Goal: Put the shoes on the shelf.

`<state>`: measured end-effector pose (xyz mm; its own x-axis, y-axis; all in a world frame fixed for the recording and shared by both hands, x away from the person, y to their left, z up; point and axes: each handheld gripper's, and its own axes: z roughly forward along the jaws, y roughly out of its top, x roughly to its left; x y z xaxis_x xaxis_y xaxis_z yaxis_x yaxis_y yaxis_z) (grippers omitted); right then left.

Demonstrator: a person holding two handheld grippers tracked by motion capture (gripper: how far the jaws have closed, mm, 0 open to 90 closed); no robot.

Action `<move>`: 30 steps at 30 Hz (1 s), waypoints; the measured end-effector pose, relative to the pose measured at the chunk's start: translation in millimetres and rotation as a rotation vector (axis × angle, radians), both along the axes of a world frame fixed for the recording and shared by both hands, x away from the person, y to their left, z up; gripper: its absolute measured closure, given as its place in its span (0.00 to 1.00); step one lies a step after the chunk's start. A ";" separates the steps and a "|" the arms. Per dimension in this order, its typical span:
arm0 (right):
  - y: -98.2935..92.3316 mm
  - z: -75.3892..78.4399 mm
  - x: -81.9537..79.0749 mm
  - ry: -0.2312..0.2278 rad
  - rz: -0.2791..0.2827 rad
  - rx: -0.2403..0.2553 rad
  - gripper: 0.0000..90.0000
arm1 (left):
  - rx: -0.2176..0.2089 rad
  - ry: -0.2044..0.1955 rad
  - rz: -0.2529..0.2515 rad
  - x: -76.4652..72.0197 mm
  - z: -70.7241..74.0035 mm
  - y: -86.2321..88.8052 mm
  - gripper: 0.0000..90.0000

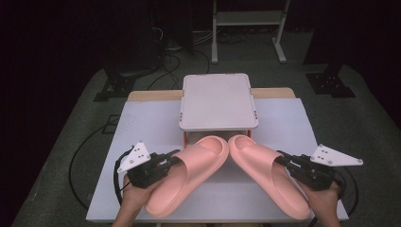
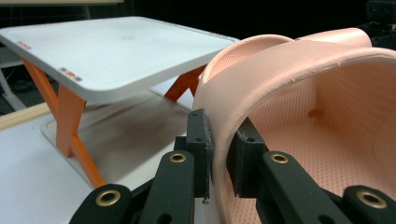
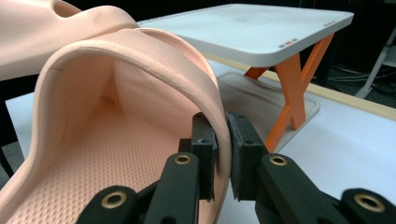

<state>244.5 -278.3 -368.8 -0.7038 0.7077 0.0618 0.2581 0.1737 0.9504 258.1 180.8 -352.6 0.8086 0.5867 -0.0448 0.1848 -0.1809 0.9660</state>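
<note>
Two pink slide sandals lie on the white table, toes meeting near the small stand. The left sandal (image 1: pixel 189 172) points up and to the right; my left gripper (image 1: pixel 173 160) is shut on the outer edge of its strap (image 2: pixel 261 88). The right sandal (image 1: pixel 269 172) points up and to the left; my right gripper (image 1: pixel 282 161) is shut on the outer edge of its strap (image 3: pixel 154 60). In each gripper view the strap's rim sits pinched between the two black pads (image 2: pixel 200 140) (image 3: pixel 243 140).
A low white stand (image 1: pixel 218 100) with orange crossed legs (image 2: pixel 65 116) stands at the table's back middle, just behind the sandal toes. The table's front edge (image 1: pixel 213 218) is close to both hands. Cables and a metal frame (image 1: pixel 248 28) lie on the floor beyond.
</note>
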 end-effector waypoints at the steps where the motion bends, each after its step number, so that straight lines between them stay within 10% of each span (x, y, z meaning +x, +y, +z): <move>1: 0.3 1.3 0.5 -0.002 0.000 0.003 0.91 | 0.000 0.000 -0.003 0.7 2.0 -0.2 0.89; 30: 0.8 44.7 32.0 -0.039 -0.050 0.025 0.90 | -0.026 -0.026 0.005 50.8 42.0 -2.5 0.89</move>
